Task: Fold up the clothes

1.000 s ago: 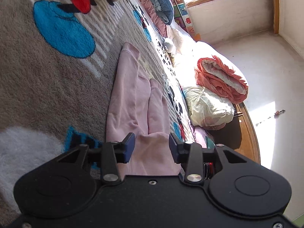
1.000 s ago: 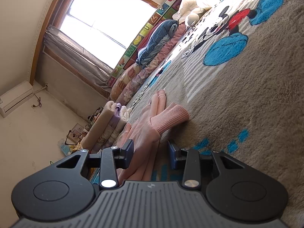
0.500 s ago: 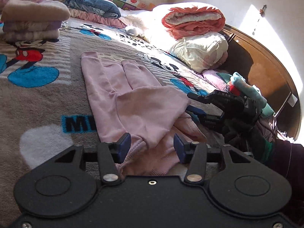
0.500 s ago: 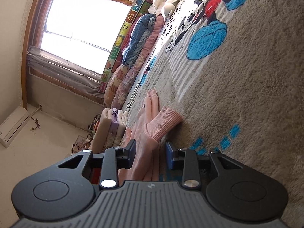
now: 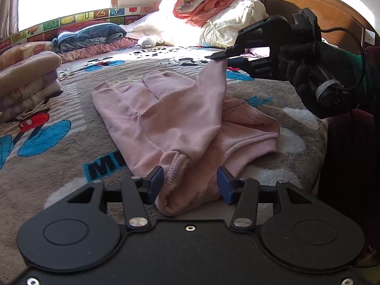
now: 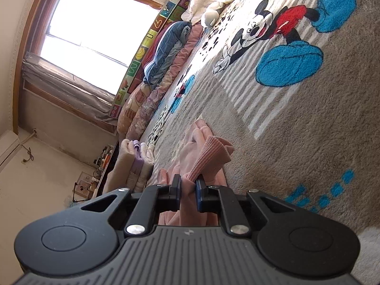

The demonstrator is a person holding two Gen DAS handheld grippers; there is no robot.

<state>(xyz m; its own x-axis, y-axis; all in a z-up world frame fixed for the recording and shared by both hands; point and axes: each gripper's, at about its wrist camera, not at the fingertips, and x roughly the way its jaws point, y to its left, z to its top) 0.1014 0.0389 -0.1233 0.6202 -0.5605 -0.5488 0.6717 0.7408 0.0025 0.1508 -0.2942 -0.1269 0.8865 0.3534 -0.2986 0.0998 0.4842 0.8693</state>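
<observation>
A pink sweatshirt [image 5: 171, 114] lies partly folded on the grey cartoon blanket [image 5: 47, 166]. My left gripper [image 5: 190, 182] is open at its near end, with a bunched ribbed hem lying loose between the fingers. At the upper right of the left wrist view, a black-gloved hand [image 5: 308, 83] holds my right gripper [image 5: 222, 59], which has pinched a corner of the fabric and pulled it up into a peak. In the right wrist view the jaws of the right gripper [image 6: 188, 190] are closing, with the pads pressed on the pink sweatshirt [image 6: 204, 156] beside a ribbed cuff.
A stack of folded clothes [image 5: 26, 78] sits at the left on the blanket. Rolled quilts [image 5: 90, 35] line the wall under the window [image 6: 95, 30]. Piled bedding [image 5: 213, 7] rests against a wooden headboard [image 5: 332, 7]. The bed's edge drops off at the right.
The left wrist view has rolled upright and now faces the hem end. The right gripper has narrowed onto the pink fabric and lifted it off the blanket.
</observation>
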